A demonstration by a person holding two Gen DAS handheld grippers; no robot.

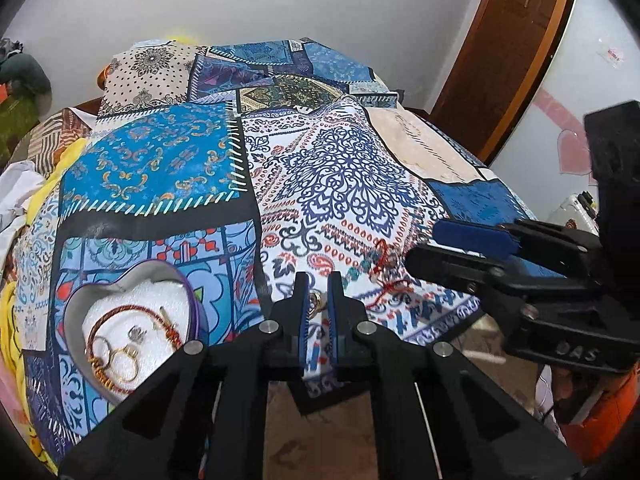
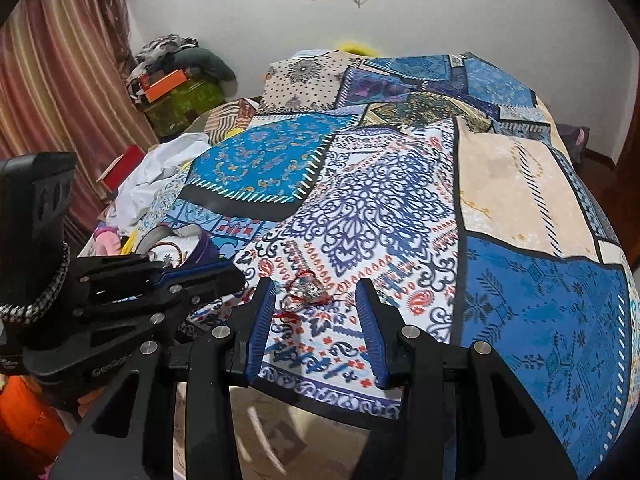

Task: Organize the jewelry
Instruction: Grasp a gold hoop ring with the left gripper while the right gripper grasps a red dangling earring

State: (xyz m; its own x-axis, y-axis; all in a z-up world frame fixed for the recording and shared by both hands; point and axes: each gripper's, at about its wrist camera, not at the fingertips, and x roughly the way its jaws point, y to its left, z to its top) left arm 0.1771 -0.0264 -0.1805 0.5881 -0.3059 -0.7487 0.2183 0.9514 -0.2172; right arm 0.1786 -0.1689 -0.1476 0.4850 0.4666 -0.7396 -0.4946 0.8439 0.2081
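A heart-shaped box (image 1: 76, 320) with a white foam lining sits on the patterned bedspread at the left. It holds a red-gold bangle (image 1: 120, 316), gold rings (image 1: 126, 366) and a small silver piece (image 1: 137, 334). My left gripper (image 1: 318, 286) is nearly shut on a small gold ring (image 1: 316, 302) just above the cloth. A red-thread beaded necklace (image 2: 306, 292) lies tangled on the cloth, just ahead of my open right gripper (image 2: 316, 292). The right gripper also shows in the left wrist view (image 1: 444, 244), the necklace (image 1: 384, 268) beside it. The box shows in the right wrist view (image 2: 200, 248).
The bedspread (image 1: 340, 168) covers the whole bed; its near edge hangs over the floor below the grippers. Loose clothes (image 2: 160, 168) and a red box (image 2: 124, 168) lie at the bed's left side. A wooden door (image 1: 508, 40) stands at the right.
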